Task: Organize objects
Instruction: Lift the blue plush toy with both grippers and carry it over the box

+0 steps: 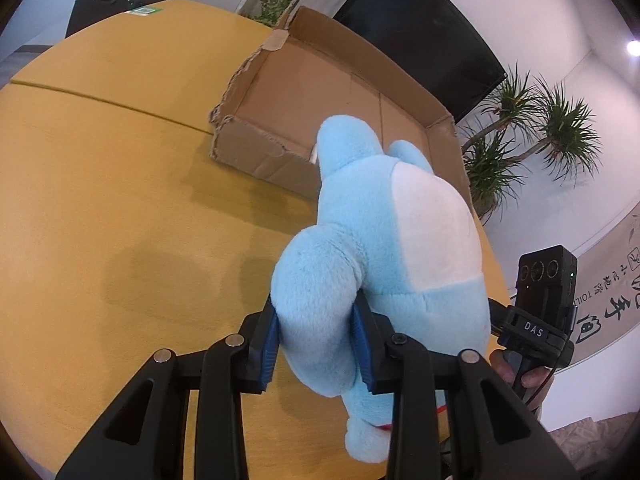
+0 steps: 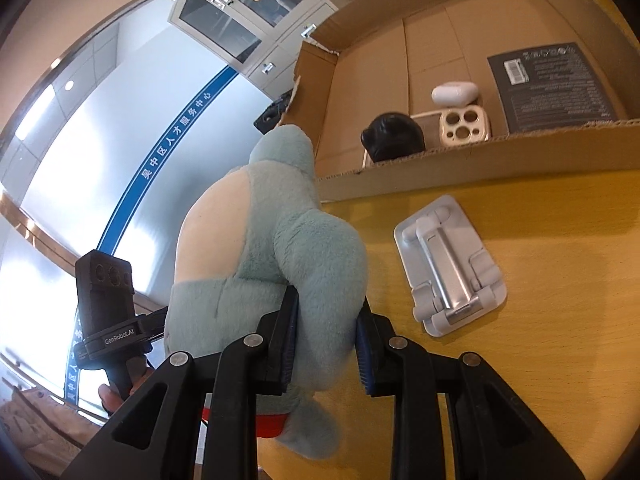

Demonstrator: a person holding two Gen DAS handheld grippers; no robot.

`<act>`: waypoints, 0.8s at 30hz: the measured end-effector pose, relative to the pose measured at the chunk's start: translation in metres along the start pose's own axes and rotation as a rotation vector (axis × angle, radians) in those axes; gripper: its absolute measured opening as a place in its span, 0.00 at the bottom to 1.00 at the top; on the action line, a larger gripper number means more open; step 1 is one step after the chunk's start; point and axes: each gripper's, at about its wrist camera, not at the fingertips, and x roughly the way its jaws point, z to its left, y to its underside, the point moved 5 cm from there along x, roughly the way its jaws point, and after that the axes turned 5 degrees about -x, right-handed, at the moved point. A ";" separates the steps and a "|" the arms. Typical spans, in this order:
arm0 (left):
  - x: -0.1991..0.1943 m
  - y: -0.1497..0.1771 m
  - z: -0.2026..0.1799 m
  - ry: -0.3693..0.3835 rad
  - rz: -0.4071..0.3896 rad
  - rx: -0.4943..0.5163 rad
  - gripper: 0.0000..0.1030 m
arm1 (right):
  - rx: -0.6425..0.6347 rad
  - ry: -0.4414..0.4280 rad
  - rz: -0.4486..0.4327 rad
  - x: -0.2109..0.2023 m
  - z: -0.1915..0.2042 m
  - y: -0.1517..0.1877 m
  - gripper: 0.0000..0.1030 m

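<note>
Both hand-held grippers, left (image 1: 316,344) and right (image 2: 326,346), clamped on one blue plush toy (image 1: 376,248), each squeezing a fat soft limb. Held up over the yellow surface (image 1: 100,200), just in front of the cardboard box (image 1: 256,152). Best to lift together, keep level, carry over the low wall, lower gently beside the white earbud case (image 2: 454,94) and black thing (image 2: 394,136). Fluffy, squishy, pale blue with a white tummy patch.
</note>
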 end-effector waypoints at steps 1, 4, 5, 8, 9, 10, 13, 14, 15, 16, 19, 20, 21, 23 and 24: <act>0.000 -0.002 -0.003 0.002 -0.003 0.006 0.28 | 0.001 0.002 -0.007 -0.003 -0.001 -0.002 0.23; 0.003 -0.009 -0.013 0.011 -0.011 0.033 0.28 | 0.007 0.010 -0.029 -0.012 -0.007 -0.008 0.22; 0.005 -0.012 -0.017 0.015 -0.011 0.045 0.28 | 0.007 0.014 -0.037 -0.014 -0.009 -0.010 0.23; 0.010 -0.022 -0.028 0.019 -0.012 0.070 0.28 | 0.003 0.032 -0.061 -0.032 -0.016 -0.006 0.23; 0.011 -0.025 -0.032 0.020 -0.013 0.079 0.28 | 0.001 0.039 -0.070 -0.036 -0.016 -0.007 0.23; 0.012 -0.028 -0.035 0.020 -0.014 0.089 0.28 | -0.004 0.048 -0.082 -0.040 -0.016 -0.011 0.23; 0.015 -0.038 -0.049 0.028 -0.022 0.124 0.28 | -0.019 0.063 -0.119 -0.053 -0.015 -0.021 0.23; 0.017 -0.043 -0.053 0.032 -0.024 0.135 0.28 | -0.023 0.070 -0.128 -0.057 -0.015 -0.025 0.23; 0.018 -0.046 -0.057 0.035 -0.024 0.143 0.28 | -0.026 0.076 -0.136 -0.058 -0.014 -0.029 0.23; 0.019 -0.049 -0.061 0.036 -0.025 0.153 0.28 | -0.031 0.084 -0.147 -0.062 -0.014 -0.033 0.22; 0.023 -0.060 -0.070 0.044 -0.027 0.170 0.28 | -0.048 0.110 -0.167 -0.071 -0.012 -0.047 0.23; 0.023 -0.064 -0.074 0.048 -0.030 0.176 0.28 | -0.052 0.115 -0.172 -0.073 -0.012 -0.050 0.22; 0.024 -0.068 -0.077 0.051 -0.034 0.181 0.28 | -0.058 0.121 -0.179 -0.077 -0.011 -0.054 0.22; 0.024 -0.076 -0.084 0.057 -0.047 0.191 0.28 | -0.066 0.134 -0.195 -0.084 -0.009 -0.064 0.23; 0.025 -0.081 -0.088 0.057 -0.051 0.197 0.28 | -0.072 0.142 -0.203 -0.087 -0.008 -0.070 0.23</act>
